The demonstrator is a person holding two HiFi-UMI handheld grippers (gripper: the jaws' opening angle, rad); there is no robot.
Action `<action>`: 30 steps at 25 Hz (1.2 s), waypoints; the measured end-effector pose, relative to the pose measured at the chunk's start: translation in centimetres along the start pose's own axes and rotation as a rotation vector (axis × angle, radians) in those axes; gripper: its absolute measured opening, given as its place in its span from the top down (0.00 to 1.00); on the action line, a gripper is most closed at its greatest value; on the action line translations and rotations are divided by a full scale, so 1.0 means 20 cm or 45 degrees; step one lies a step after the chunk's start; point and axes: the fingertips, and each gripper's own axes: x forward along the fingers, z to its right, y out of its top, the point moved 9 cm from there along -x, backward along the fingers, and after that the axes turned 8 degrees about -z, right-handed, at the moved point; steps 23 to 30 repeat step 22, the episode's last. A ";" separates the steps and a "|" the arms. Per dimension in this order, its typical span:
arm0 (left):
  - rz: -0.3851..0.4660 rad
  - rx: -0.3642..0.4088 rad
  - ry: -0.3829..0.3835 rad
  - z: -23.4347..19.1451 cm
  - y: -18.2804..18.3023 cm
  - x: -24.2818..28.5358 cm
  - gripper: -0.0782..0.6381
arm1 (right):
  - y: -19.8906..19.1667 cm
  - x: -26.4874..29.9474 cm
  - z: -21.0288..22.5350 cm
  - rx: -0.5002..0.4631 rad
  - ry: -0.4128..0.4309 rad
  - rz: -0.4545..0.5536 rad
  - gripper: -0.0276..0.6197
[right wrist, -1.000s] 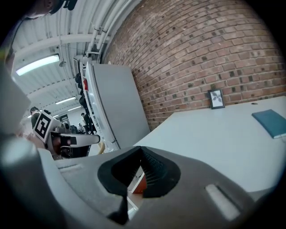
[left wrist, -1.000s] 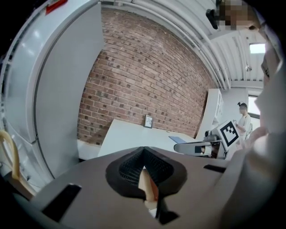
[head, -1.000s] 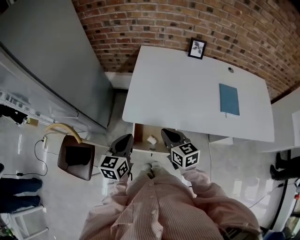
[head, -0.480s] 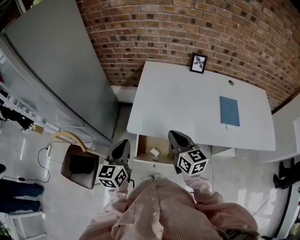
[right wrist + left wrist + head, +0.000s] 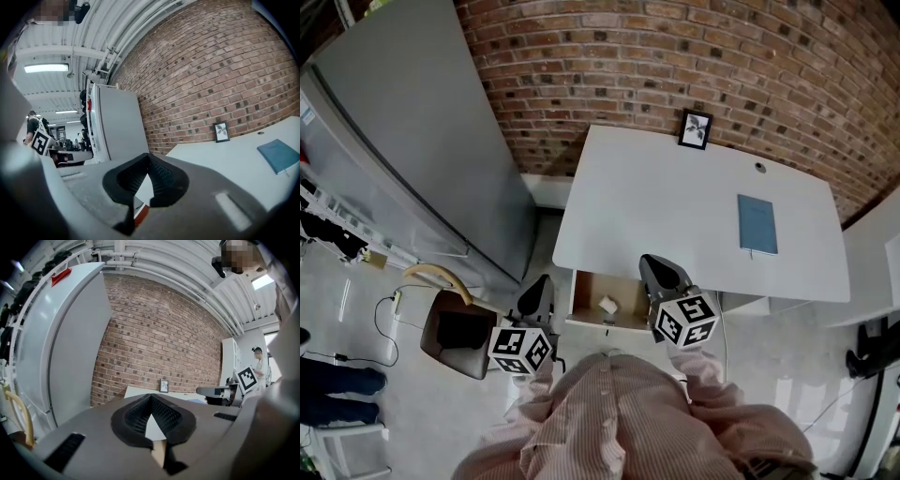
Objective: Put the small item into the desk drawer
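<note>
rough brick wall (image 5: 675,56), smooth matt desk (image 5: 666,202)

Open drawer (image 5: 589,287) clear from above; desk (image 5: 675,206) overhangs its back.

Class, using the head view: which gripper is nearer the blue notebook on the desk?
Right. The right gripper is below-left of the notebook; the left gripper is farther left, beyond the open drawer.

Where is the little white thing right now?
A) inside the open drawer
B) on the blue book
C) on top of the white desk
A: the little white thing lies on the brown bottom of the open drawer.
</note>
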 end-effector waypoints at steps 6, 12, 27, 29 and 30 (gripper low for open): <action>0.009 0.010 0.009 0.00 0.01 0.00 0.89 | 0.00 0.00 0.00 -0.016 -0.013 0.005 0.95; -0.015 0.012 0.021 -0.02 0.00 0.00 0.89 | 0.00 0.01 0.01 -0.056 -0.029 -0.009 0.95; -0.042 -0.001 0.038 -0.04 -0.02 0.01 0.89 | -0.03 0.04 0.01 -0.055 -0.032 -0.024 0.95; -0.042 -0.001 0.038 -0.04 -0.02 0.01 0.89 | -0.03 0.04 0.01 -0.055 -0.032 -0.024 0.95; -0.042 -0.001 0.038 -0.04 -0.02 0.01 0.89 | -0.03 0.04 0.01 -0.055 -0.032 -0.024 0.95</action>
